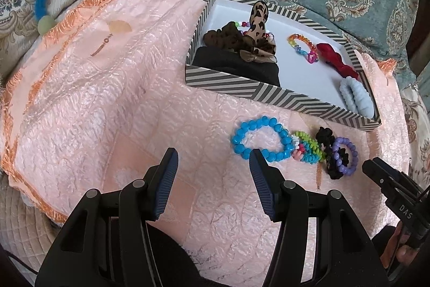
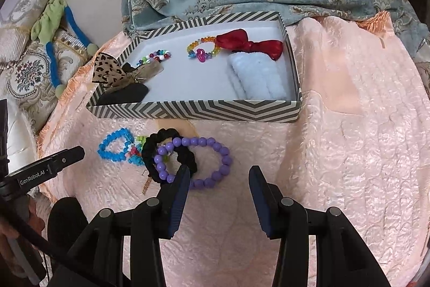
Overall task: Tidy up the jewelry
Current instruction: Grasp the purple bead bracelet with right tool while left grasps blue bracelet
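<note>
Risk: purple bracelet (image 2: 204,160) is interlinked with black scrunchie (image 2: 161,152) near bed's front edge | both may be lifted together | left tool (image 1: 213,158) and right tool (image 2: 217,175) are held wide open, empty

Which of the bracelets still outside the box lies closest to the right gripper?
The purple bead bracelet: it lies just ahead of the open right gripper, interlinked with the black scrunchie. The blue bead bracelet lies farther left.

Both wrist views near, downward; share box (image 1: 282,96).
</note>
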`<action>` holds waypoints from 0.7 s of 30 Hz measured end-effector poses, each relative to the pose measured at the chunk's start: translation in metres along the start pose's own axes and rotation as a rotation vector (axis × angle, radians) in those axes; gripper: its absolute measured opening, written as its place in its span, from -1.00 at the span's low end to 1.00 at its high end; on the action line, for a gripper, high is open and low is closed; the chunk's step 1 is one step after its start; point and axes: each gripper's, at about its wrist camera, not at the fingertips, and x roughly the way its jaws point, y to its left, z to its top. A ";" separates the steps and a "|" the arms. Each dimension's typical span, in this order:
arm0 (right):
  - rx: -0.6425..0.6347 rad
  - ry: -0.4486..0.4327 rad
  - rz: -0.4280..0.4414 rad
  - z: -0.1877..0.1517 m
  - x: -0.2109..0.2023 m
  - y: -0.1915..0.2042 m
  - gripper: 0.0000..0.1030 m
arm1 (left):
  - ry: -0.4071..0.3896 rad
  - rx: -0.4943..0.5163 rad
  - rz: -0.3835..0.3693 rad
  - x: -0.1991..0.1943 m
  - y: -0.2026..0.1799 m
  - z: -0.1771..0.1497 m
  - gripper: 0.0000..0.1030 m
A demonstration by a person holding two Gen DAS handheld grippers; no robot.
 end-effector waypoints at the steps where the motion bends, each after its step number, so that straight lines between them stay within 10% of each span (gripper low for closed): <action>1: -0.002 0.000 0.000 0.000 0.001 0.000 -0.15 | -0.001 0.003 0.003 0.001 -0.001 -0.001 0.07; 21: -0.074 0.000 -0.066 0.009 0.034 0.000 -0.37 | 0.033 0.007 0.019 0.024 -0.001 0.005 0.07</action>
